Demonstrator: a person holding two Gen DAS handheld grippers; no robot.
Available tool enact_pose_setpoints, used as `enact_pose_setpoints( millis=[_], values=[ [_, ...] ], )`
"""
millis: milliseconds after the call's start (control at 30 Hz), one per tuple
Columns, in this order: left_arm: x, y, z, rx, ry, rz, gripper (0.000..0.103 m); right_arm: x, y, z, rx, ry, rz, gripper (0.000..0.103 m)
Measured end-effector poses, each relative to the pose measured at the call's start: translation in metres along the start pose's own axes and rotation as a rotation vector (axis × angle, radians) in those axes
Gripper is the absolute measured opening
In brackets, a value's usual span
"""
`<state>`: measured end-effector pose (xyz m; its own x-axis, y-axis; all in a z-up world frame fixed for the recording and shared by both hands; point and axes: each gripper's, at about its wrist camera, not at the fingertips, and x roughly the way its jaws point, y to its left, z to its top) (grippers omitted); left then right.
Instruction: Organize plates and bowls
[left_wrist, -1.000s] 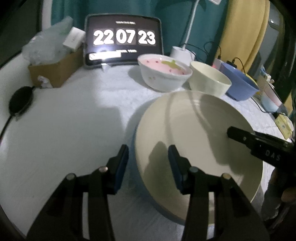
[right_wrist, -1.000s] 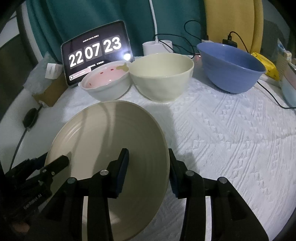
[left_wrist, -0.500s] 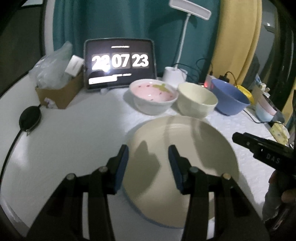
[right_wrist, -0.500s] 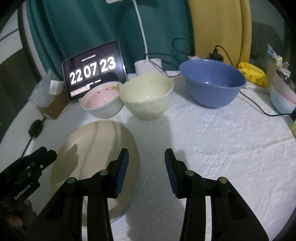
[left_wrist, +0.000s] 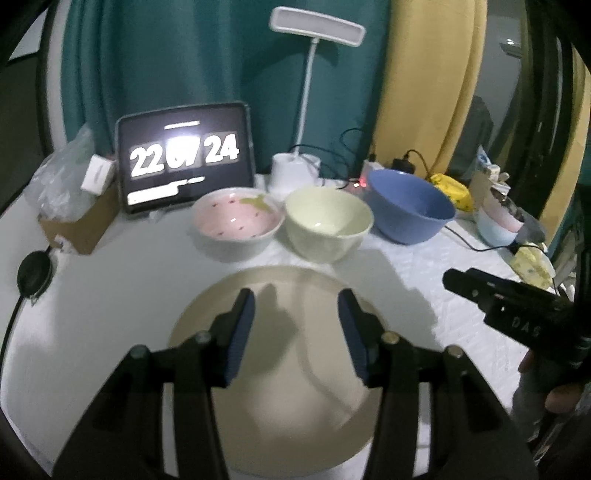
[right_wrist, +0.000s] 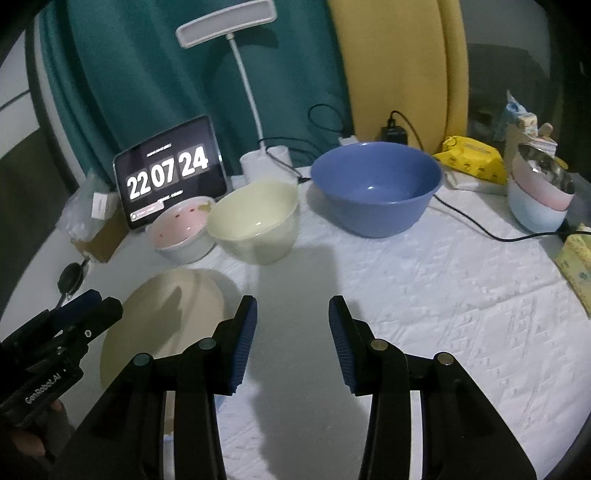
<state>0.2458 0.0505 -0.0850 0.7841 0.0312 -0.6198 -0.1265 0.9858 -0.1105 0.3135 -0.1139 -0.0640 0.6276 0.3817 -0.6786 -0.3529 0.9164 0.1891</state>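
Left wrist view: the left tongs (left_wrist: 295, 310) stand apart and empty, hovering over the cream plate (left_wrist: 288, 369), which lies flat at the near edge of the tabletop (left_wrist: 110, 295). Their jaws have just been opening a little, with nothing between them. The right tongs (right_wrist: 291, 317) are likewise apart and empty, over bare cloth just right of the plate (right_wrist: 166, 317).

Along the far edge three bowls sit in a row: pink bowl (left_wrist: 236, 225), cream bowl (left_wrist: 328, 225) touching or nearly touching it, and blue bowl (left_wrist: 410, 206) beside that.

Risk, as a judgement: the bowls stand close together, so tongs reaching for one could knock its neighbour. A cable (right_wrist: 480, 229) trails across the cloth by the blue bowl and could snag. Smooth, curved rims may slip from narrow pads.

Against the earlier frames, both tongs straddled the plate's rim; now they are lifted clear and the plate appears farther below.
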Motion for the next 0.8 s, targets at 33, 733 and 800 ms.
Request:
enact_pose_setpoints(
  millis=[33, 733, 800],
  values=[
    [0.000, -0.003, 0.002, 0.003, -0.001, -0.003, 0.049, -0.001, -0.004, 0.002, 0.003, -0.003, -0.002, 0.043],
    [0.037, -0.067, 0.048, 0.041, -0.011, -0.072, 0.064, -0.001, -0.069, 0.033, 0.030, -0.026, -0.040, 0.043],
    [0.041, -0.072, 0.053, 0.048, -0.015, -0.073, 0.064, 0.002, -0.073, 0.037, 0.029, -0.026, -0.043, 0.043]
  ],
)
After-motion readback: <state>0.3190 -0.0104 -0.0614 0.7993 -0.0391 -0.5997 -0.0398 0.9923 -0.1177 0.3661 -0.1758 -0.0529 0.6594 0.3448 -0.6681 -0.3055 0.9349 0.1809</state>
